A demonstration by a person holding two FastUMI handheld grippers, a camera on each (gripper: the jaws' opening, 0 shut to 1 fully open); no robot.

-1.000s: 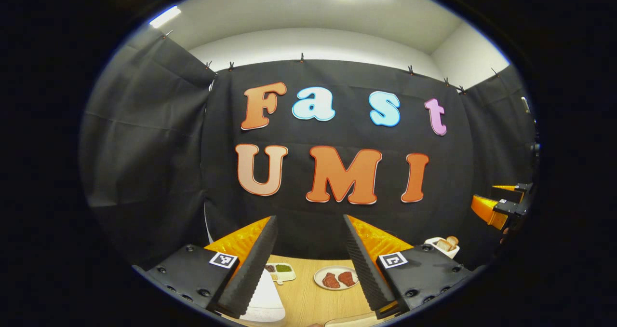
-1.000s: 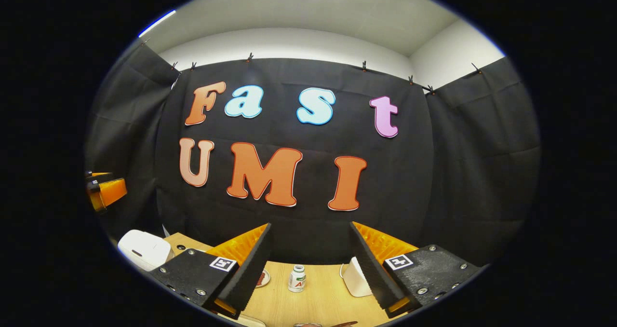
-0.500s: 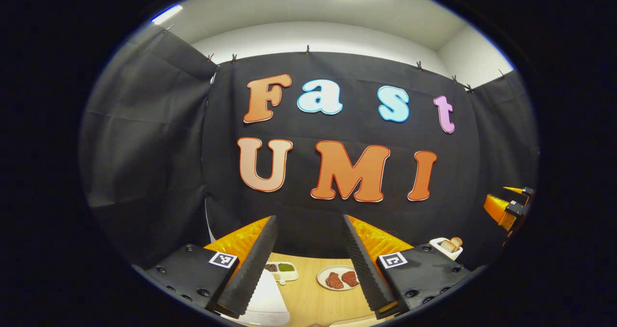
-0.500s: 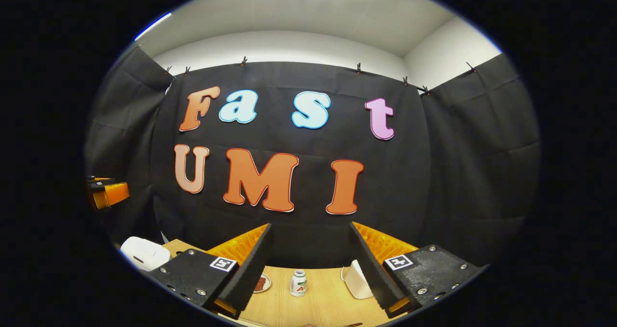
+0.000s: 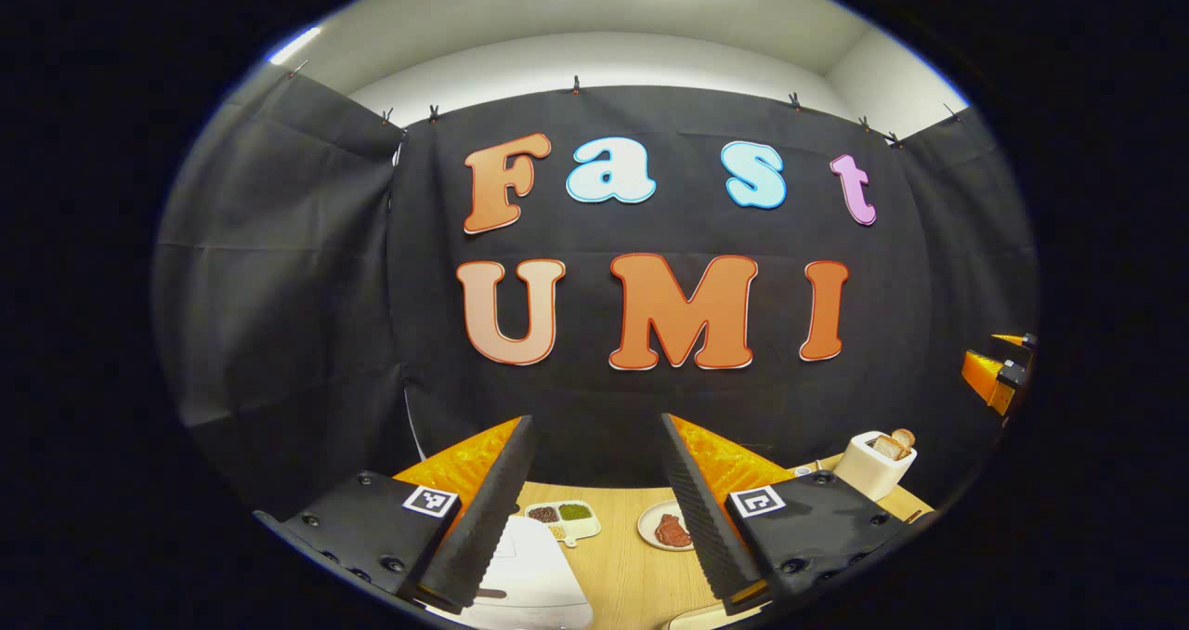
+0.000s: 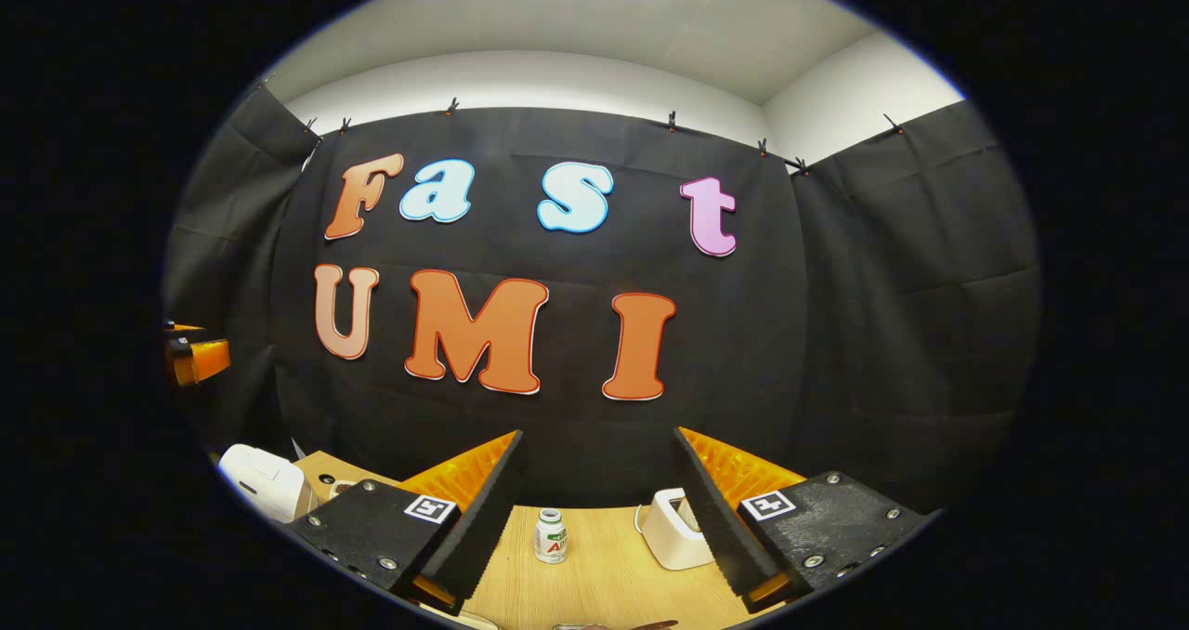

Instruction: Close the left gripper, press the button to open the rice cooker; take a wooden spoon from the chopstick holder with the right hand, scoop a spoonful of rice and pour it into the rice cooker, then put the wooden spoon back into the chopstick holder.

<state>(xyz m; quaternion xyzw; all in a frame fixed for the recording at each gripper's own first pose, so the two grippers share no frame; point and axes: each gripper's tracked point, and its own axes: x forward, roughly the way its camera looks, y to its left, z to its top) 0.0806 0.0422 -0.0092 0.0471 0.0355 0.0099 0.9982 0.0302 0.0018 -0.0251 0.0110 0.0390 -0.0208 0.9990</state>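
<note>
Now the one white, smooth-lidded rice cooker (image 5: 529, 574) sits bottom centre of my left gripper view, between my left gripper's (image 5: 594, 509) spread fingers. My right gripper (image 6: 599, 518) gapes empty over one small bottle (image 6: 550, 535), lower centre.

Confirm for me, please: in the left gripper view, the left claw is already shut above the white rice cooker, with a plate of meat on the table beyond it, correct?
Not quite: the left claw is open, not shut; the left gripper view shows a wide gap between its fingers. The rest holds: the white rice cooker lies below it, and the plate of meat sits on the table beyond.
</note>
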